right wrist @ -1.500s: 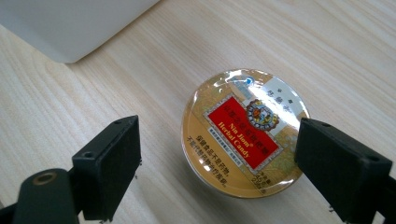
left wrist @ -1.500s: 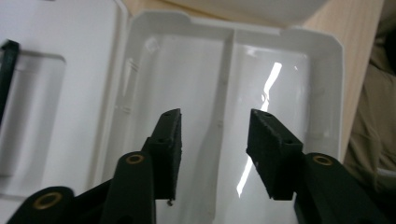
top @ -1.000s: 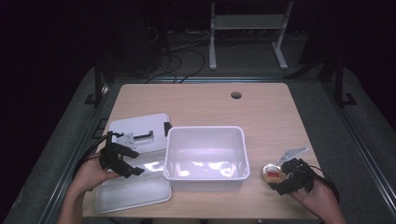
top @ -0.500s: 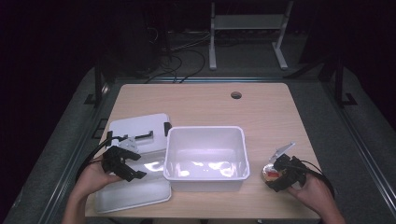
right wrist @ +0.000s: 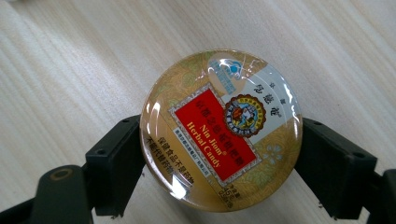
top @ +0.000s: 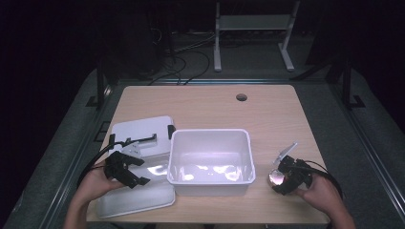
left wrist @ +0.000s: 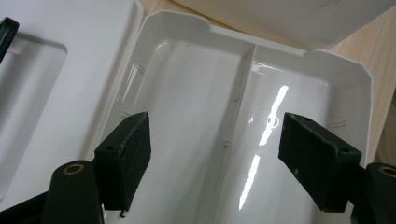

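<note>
- Left hand-held gripper [top: 128, 168] hangs spread wide and empty over the divided tray [left wrist: 243, 116] at the desk's [top: 210, 107] near left, beside the lid [top: 141, 133].
- The bin [top: 210, 160] sits mid-desk, empty.
- Right hand-held gripper [right wrist: 219, 158] clamps the candy tin [right wrist: 222, 128] by its rim, over the desk just right of the bin. The tin looks light, rigid and glossy, so probably slippery; opposite edges give the surest hold.

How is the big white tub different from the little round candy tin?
The white tub is rectangular and deep; the candy tin is round and flat. The tub is plain white; the tin is gold with a red label. The tub is far bigger than the tin. The tub stands free on the table; the tin sits between the jaws of the right gripper. Both look shiny.
</note>
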`<state>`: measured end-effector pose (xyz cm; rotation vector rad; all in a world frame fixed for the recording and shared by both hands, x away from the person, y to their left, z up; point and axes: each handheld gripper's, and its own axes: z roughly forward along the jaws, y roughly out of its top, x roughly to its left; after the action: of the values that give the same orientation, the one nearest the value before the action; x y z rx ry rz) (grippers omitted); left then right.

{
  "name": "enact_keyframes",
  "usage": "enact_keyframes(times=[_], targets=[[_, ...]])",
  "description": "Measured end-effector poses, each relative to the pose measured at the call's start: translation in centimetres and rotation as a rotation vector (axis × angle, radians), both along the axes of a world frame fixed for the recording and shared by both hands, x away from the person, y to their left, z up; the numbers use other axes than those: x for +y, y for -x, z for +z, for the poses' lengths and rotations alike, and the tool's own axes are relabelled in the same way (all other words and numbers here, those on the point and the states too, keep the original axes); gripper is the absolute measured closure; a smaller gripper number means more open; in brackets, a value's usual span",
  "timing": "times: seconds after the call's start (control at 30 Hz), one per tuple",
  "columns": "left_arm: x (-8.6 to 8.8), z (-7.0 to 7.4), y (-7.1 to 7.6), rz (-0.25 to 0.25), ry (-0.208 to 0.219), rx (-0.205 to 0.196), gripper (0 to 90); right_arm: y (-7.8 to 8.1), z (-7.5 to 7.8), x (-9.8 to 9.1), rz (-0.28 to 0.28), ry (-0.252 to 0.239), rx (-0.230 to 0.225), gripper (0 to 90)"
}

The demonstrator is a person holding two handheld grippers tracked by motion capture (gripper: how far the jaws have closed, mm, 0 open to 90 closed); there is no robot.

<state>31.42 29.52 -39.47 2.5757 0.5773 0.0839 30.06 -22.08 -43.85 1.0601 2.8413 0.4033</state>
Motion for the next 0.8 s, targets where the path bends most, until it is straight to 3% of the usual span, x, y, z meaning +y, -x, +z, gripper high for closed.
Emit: enact_keyframes(times=[0.5,0.8], targets=[[0.2,-0.1,0.1,-0.006,0.011,0.010,24.4,-0.4,1.3,-0.5,0.022,-0.013,0.013,19.9],[0.3,-0.2,0.0,-0.013,0.013,0.019,24.1,-1.2,4.0,0.1,0.111,0.047,0.052,20.0]])
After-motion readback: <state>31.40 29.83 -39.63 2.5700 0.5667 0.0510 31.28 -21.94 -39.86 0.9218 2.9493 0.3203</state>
